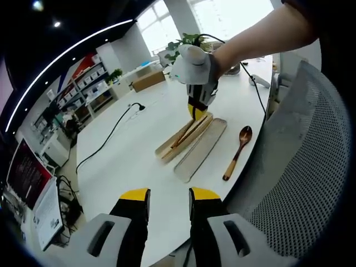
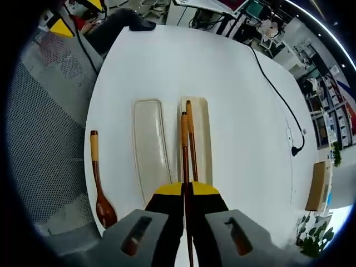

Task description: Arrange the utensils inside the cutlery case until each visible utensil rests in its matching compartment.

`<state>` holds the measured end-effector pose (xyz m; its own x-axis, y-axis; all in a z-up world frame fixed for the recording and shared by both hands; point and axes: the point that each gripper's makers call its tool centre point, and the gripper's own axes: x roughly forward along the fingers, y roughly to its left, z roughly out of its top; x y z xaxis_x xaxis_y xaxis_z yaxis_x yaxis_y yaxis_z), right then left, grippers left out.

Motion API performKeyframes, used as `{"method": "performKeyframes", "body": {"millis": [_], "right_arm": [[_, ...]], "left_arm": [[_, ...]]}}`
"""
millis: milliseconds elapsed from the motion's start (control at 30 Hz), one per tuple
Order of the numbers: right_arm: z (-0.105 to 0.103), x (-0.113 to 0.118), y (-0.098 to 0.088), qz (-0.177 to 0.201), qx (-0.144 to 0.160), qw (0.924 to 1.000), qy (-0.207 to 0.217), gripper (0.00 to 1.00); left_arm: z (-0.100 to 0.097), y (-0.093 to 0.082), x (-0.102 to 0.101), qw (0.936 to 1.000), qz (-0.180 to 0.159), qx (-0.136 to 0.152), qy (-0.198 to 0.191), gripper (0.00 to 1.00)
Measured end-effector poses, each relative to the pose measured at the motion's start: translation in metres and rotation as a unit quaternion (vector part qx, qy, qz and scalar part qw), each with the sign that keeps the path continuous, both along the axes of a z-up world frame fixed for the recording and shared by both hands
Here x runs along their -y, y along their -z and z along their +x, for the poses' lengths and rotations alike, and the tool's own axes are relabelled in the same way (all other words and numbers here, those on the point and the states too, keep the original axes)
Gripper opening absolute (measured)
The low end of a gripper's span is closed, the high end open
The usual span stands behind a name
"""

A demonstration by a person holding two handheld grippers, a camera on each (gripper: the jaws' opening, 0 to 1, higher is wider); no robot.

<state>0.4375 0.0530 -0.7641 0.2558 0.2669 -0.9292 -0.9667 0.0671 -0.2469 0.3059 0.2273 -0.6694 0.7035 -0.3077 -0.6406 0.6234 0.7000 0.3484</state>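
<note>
Your right gripper has its jaws pressed together on the pair of wooden chopsticks. The sticks run forward from the jaw tips, over the case tray, lengthwise. Can't tell if their far ends touch the tray floor.

In the left gripper view the same gripper hangs tip-down over the tray with the chopsticks angled into it, your gloved hand wrapped around the body.

The case lid lies flat just beside the tray, parallel to it, on the side toward the table edge nearest the mesh chair. Lid looks bare inside.

The wooden spoon lies on the table beyond the lid, close to that same edge, outside the case, bowl toward your right gripper.

Your left gripper hangs over the near edge of the table, well apart from the case, jaws spread, nothing between them.

A black cable trails across the far side of the table.
</note>
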Motion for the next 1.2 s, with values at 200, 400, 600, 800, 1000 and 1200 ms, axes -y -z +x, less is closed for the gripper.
{"method": "performKeyframes", "body": {"millis": [200, 400, 600, 800, 1000, 1200], "right_arm": [[0.006, 0.0, 0.005, -0.003, 0.007, 1.0, 0.007, 0.0], [0.007, 0.0, 0.009, -0.004, 0.0, 0.9999, 0.011, 0.0], [0.009, -0.002, 0.013, -0.007, -0.008, 0.9999, 0.011, 0.0], [0.01, -0.004, 0.016, -0.008, -0.01, 0.9999, 0.009, 0.0], [0.013, -0.006, 0.019, -0.006, -0.014, 0.9998, 0.01, 0.0], [0.015, -0.007, 0.022, -0.005, -0.02, 0.9998, 0.008, 0.0]], "left_arm": [[0.0, 0.0, 0.0, 1.0, 0.0, -0.002, -0.001, 0.28], [0.0, 0.001, 0.0, 1.0, 0.0, -0.003, -0.001, 0.28], [0.0, 0.001, 0.0, 1.0, 0.0, -0.004, -0.001, 0.28], [0.0, 0.001, 0.0, 1.0, 0.0, -0.005, -0.001, 0.28], [0.0, 0.002, 0.0, 1.0, 0.0, -0.005, -0.001, 0.28], [0.0, 0.002, 0.0, 1.0, 0.0, -0.006, -0.002, 0.28]]}}
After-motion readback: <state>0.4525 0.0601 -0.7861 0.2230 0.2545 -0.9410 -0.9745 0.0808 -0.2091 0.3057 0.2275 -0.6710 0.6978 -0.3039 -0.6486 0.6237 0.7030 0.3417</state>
